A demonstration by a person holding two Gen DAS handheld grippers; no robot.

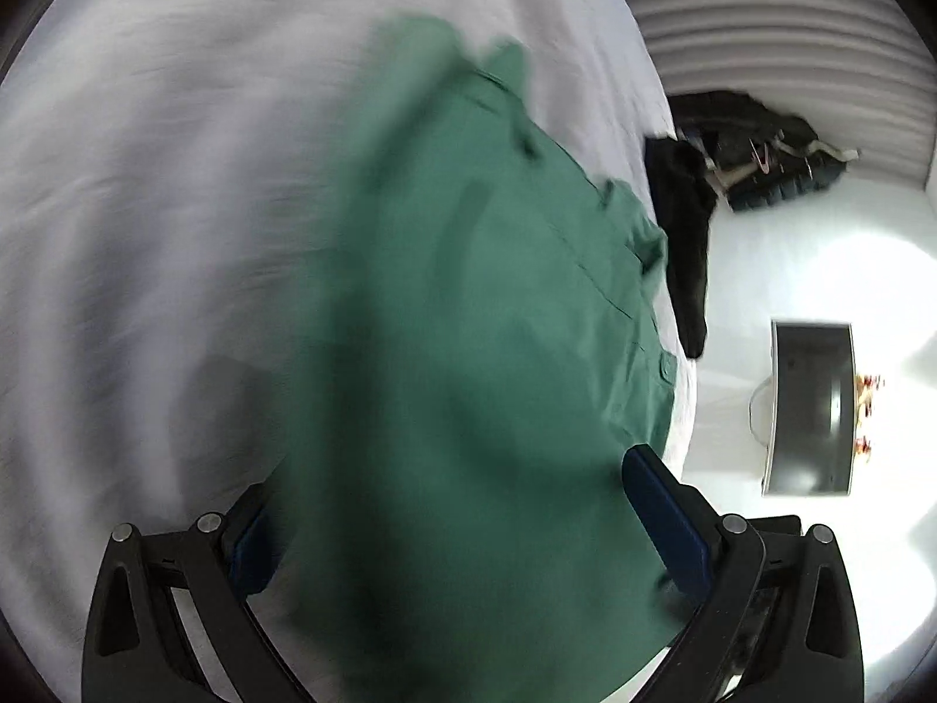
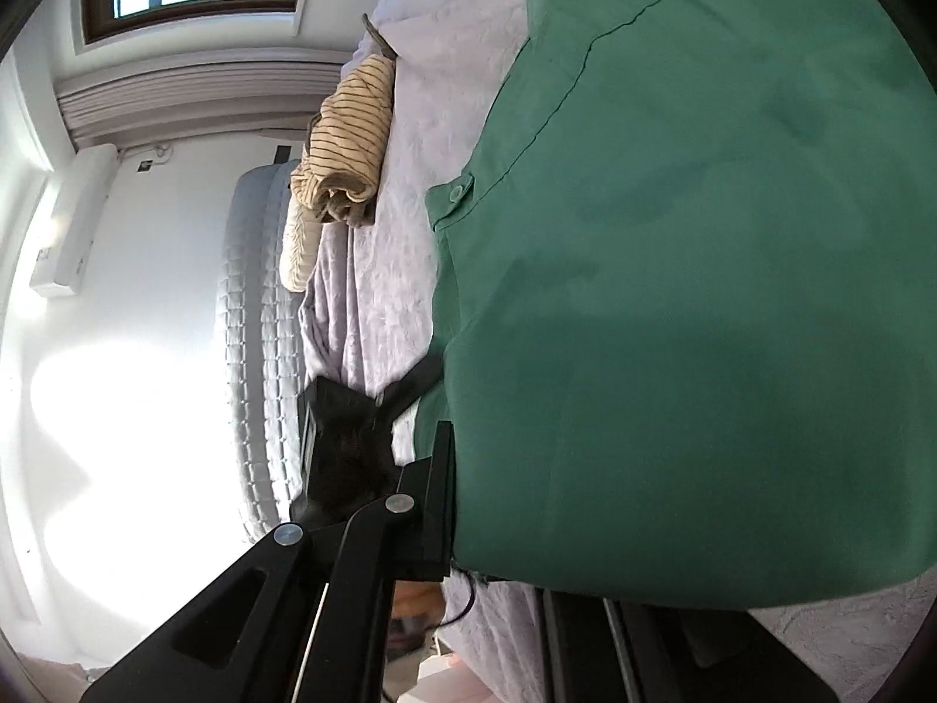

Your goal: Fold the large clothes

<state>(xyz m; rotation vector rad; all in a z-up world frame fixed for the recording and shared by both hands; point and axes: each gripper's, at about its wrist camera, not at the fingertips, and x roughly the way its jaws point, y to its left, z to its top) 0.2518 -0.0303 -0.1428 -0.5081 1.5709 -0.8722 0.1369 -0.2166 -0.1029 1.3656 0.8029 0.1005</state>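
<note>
The green shirt (image 1: 468,304) lies over the white bed sheet (image 1: 146,176), filling the centre of the left view and the right half of the right view (image 2: 703,293). The left gripper (image 1: 451,527) has its fingers spread wide with cloth draped between them — not clamped. Whether the right gripper (image 2: 527,527) is pinching is hidden; one finger (image 2: 439,498) shows, the rest is under fabric. Light, limp, smooth cloth, likely to sag — best pinched at hem or shoulder seams

A pale-sheeted bed (image 2: 404,269) bears a green shirt (image 2: 703,293) and striped folded clothes (image 2: 351,135).
</note>
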